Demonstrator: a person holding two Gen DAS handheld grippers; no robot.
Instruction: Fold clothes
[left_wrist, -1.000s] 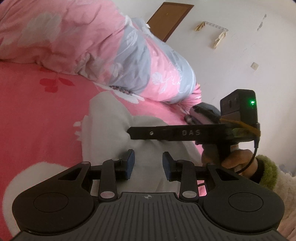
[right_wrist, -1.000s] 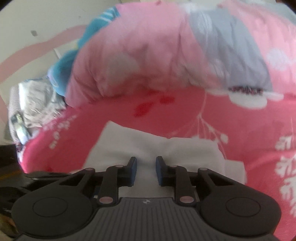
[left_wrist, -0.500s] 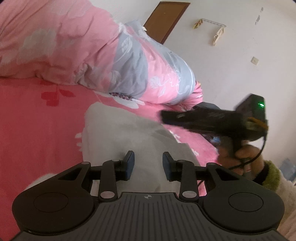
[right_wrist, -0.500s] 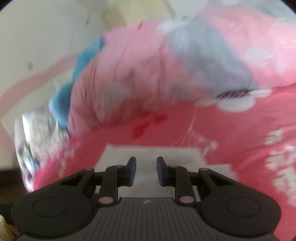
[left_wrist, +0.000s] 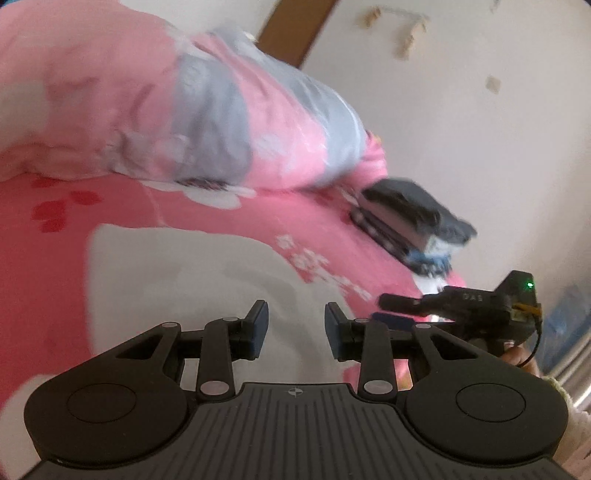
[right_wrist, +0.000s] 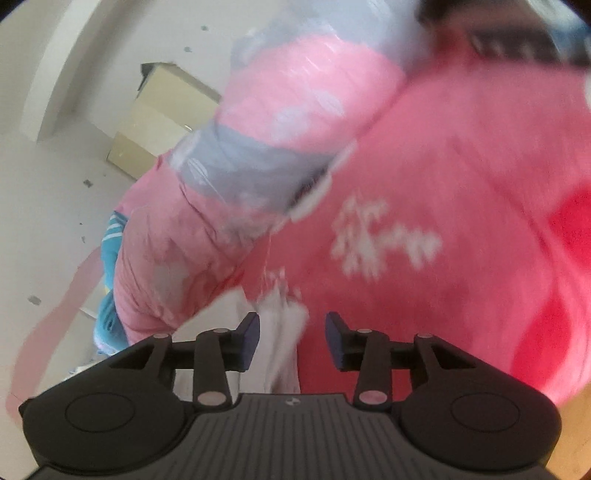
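Cloth was the thing to handle: a white garment (left_wrist: 192, 280) lay flat on the pink bed sheet (left_wrist: 122, 206), at about 10 o'clock from the left gripper (left_wrist: 296, 328). It looked thin, soft and light, with no stiffness, so I judged it would sag and slide if taken in the middle; a corner or a folded edge seemed the better place to take hold.

The left gripper hung over it with its jaws a little apart and nothing between them. In the right wrist view, which was much blurred, the right gripper (right_wrist: 291, 334) had its jaws opening; a bunched white edge of the garment (right_wrist: 280, 325) showed between them, nearer the left pad, and I could not see either pad pressing on it.

A rolled pink and grey quilt (left_wrist: 207, 118) lay at 12 o'clock, and a stack of dark folded clothes (left_wrist: 410, 225) at 2 o'clock near the bed's edge.
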